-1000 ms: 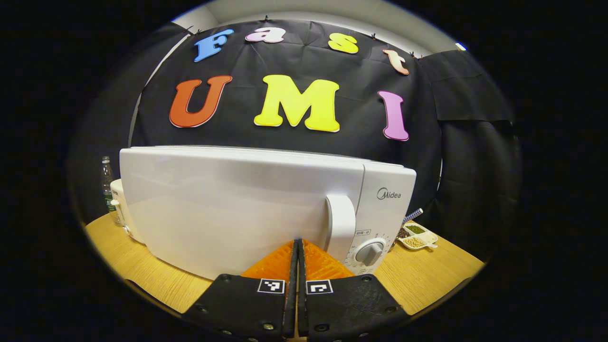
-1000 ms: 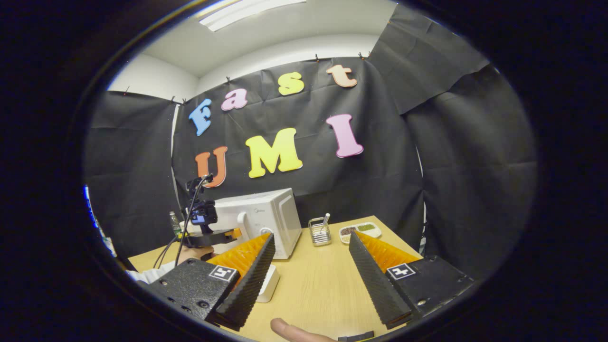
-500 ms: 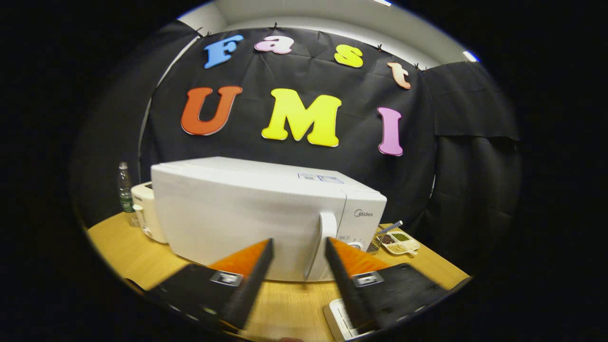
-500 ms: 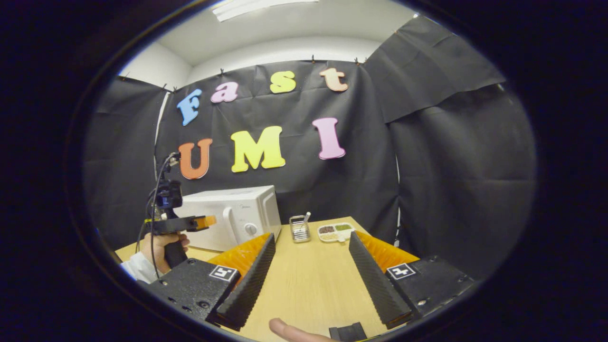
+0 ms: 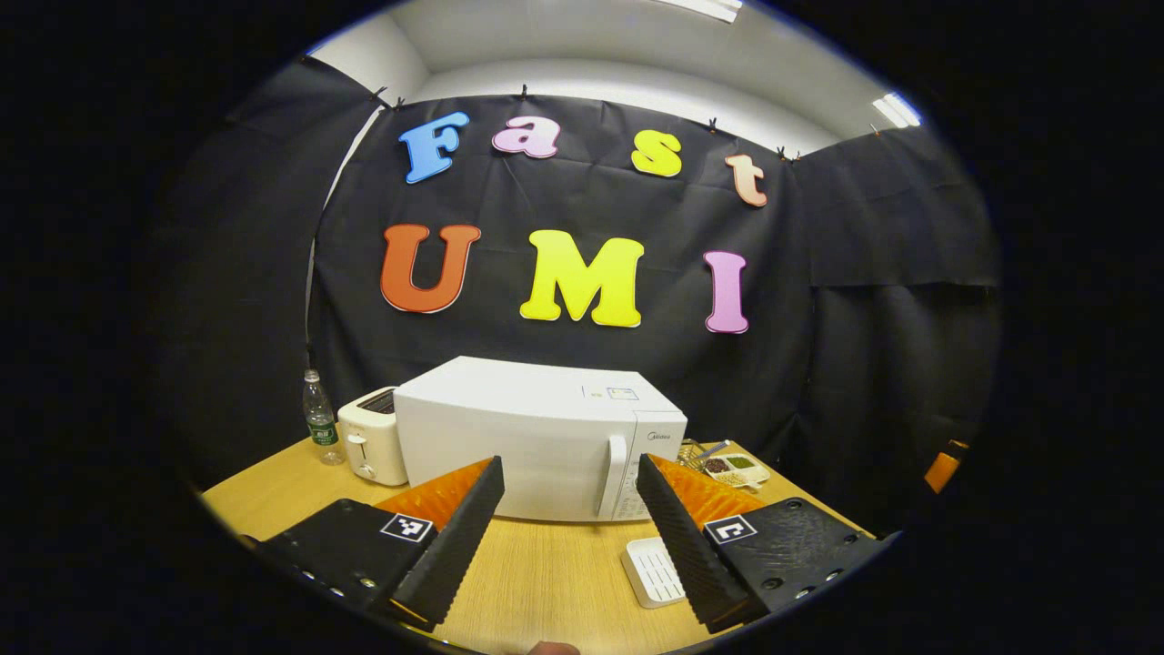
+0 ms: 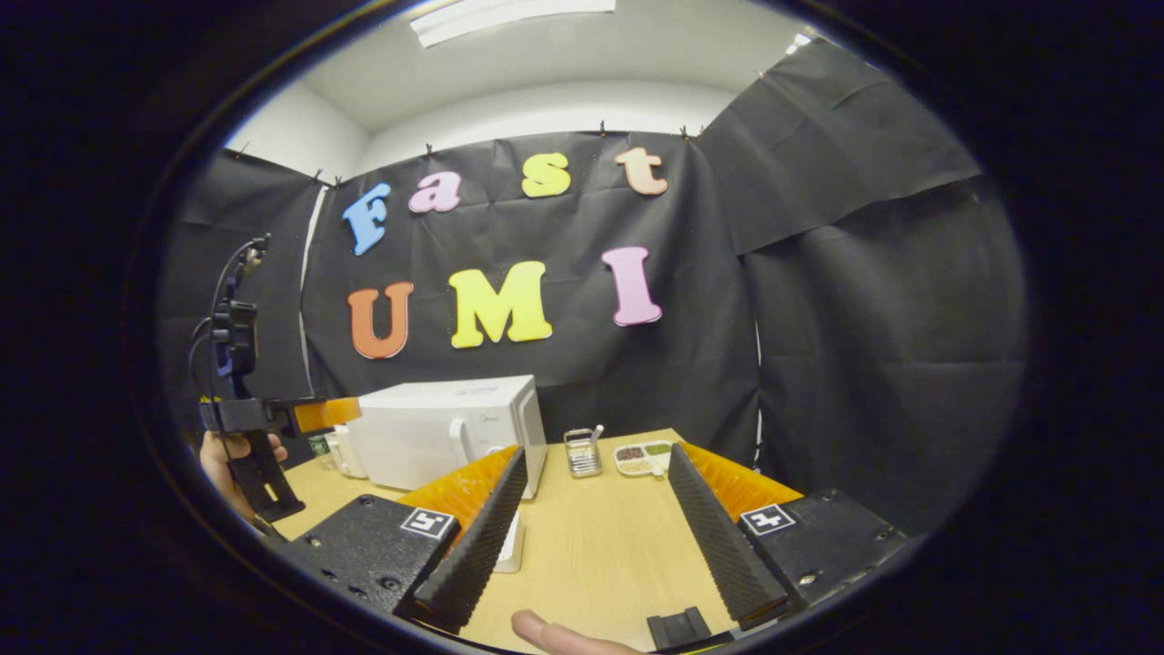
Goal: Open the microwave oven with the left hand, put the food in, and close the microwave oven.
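Microwave oven [image 5: 536,441]: white, door shut, ahead of left gripper on desk [image 5: 546,573], well apart from both fingers; handle [image 5: 616,473] upright at door's right edge.
Left gripper [image 5: 568,509]: fingers spread wide, holding nothing, raised above desk.
Right gripper [image 6: 596,509]: fingers spread wide, empty, pointing across desk toward far wall.
White tray [image 5: 653,571]: flat on desk, just beside left gripper's right finger.
Toaster [image 5: 373,446]: beyond left finger, touching or just beside oven's left side.
Bottle [image 5: 319,420]: upright, further left of toaster.
Divided dish [image 6: 642,458]: ahead of right gripper, between fingers, near a small wire basket [image 6: 582,452].
Hand [image 6: 223,459]: gripping left gripper's handle, seen far left in right gripper view.
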A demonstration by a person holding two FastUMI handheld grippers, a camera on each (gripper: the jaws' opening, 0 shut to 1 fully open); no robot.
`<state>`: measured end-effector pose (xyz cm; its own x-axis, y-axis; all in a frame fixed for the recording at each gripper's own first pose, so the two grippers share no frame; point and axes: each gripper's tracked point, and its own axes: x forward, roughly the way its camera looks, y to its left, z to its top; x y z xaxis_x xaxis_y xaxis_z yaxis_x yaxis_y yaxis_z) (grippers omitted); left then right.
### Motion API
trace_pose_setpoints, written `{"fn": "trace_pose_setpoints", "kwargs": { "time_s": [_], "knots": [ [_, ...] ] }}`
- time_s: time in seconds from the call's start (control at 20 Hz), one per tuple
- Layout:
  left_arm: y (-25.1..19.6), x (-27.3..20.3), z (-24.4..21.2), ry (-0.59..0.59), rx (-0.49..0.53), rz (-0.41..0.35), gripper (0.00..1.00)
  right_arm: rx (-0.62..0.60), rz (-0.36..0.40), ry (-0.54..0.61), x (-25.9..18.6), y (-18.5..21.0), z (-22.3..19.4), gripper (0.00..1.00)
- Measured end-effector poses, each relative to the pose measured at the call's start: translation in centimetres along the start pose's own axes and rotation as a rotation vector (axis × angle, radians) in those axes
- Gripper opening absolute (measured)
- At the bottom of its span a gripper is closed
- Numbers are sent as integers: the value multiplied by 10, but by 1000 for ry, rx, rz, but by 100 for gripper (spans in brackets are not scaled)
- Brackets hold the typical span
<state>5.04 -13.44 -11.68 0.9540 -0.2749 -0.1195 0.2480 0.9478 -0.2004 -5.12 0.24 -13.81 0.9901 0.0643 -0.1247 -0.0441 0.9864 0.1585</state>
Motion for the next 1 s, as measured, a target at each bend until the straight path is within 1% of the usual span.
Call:
{"fn": "trace_pose_setpoints", "kwargs": {
  "time_s": [0.05,0.15,0.35,0.45,0.5,0.75,0.85,1.0],
  "knots": [
    [5,-13,10,-13,-15,13,93,-2,-11,-9,-4,-1,6,99],
    [22,-43,32,-50,-21,63,93,-3,-11,-25,-12,4,18,99],
    [29,-102,62,-107,-26,84,93,-13,6,-46,-28,17,41,99],
    [33,-129,69,-119,-18,88,93,-21,8,-67,-37,23,54,99],
    [38,-141,72,-127,-9,105,93,-25,9,-79,-42,25,59,99],
    [63,-197,72,-167,90,210,93,-55,22,-129,-66,46,82,99],
    [67,-207,63,-164,130,240,93,-68,39,-142,-75,55,84,99],
    [66,-207,56,-153,183,248,92,-85,47,-158,-83,63,87,99]
  ]
}}
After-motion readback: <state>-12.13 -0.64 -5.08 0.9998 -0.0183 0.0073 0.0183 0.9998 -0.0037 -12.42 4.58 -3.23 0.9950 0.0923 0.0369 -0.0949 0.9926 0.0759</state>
